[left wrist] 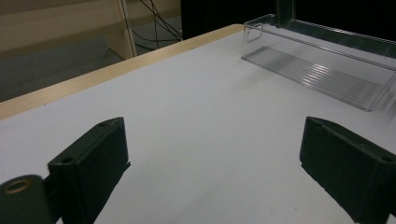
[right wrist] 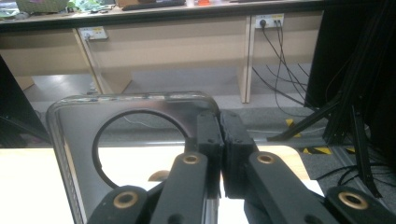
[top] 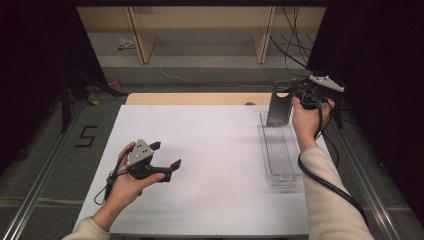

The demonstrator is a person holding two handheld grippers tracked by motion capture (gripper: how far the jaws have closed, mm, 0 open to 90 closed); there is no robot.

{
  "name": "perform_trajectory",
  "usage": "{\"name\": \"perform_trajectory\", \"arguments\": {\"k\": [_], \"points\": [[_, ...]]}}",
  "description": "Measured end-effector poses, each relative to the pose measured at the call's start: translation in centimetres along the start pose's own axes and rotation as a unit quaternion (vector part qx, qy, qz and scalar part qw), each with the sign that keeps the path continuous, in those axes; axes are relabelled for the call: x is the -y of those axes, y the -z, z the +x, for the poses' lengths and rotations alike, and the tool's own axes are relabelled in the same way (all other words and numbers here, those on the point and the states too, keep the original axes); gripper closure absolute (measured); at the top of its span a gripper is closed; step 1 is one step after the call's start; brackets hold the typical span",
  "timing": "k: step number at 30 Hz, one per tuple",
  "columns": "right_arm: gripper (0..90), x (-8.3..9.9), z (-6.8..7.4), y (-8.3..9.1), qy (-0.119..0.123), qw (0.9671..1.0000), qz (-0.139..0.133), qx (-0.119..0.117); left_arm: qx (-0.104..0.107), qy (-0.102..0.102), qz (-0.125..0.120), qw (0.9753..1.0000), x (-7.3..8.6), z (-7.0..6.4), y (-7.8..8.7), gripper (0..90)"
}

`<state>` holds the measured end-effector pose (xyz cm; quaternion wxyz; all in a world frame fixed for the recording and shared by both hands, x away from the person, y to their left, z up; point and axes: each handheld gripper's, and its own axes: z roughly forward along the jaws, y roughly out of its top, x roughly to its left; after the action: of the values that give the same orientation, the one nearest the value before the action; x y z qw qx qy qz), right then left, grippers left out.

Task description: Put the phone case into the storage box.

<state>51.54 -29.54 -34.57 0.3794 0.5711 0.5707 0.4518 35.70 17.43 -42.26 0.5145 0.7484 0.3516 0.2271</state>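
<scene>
Two tongs: different jobs.
Right tongs (top: 292, 95): pinched plate (top: 278, 104) upright over tray (top: 280, 150), likely for lowering in.
Left tongs (top: 167, 156): spread, idle above bench (top: 210, 150).

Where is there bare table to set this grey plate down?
Bare white table runs from the left gripper across to the clear tray, and along the near edge. The tray's floor looks bare too. It is tightest at the far right corner, where the right gripper holds the grey plate over the tray's far end.
</scene>
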Motion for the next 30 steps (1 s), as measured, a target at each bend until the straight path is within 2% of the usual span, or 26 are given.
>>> {"name": "perform_trajectory", "arguments": {"k": [23,30], "points": [[88.2,0.2,0.0,-1.0,-0.012,0.9999,0.011,0.006,0.001,-0.001,0.000,1.0000,-0.1,0.0,0.1,7.3],[88.2,0.0,-0.1,-1.3,-0.009,0.9999,0.009,0.009,0.000,0.000,-0.001,1.0000,-0.1,0.1,0.0,7.3]]}}
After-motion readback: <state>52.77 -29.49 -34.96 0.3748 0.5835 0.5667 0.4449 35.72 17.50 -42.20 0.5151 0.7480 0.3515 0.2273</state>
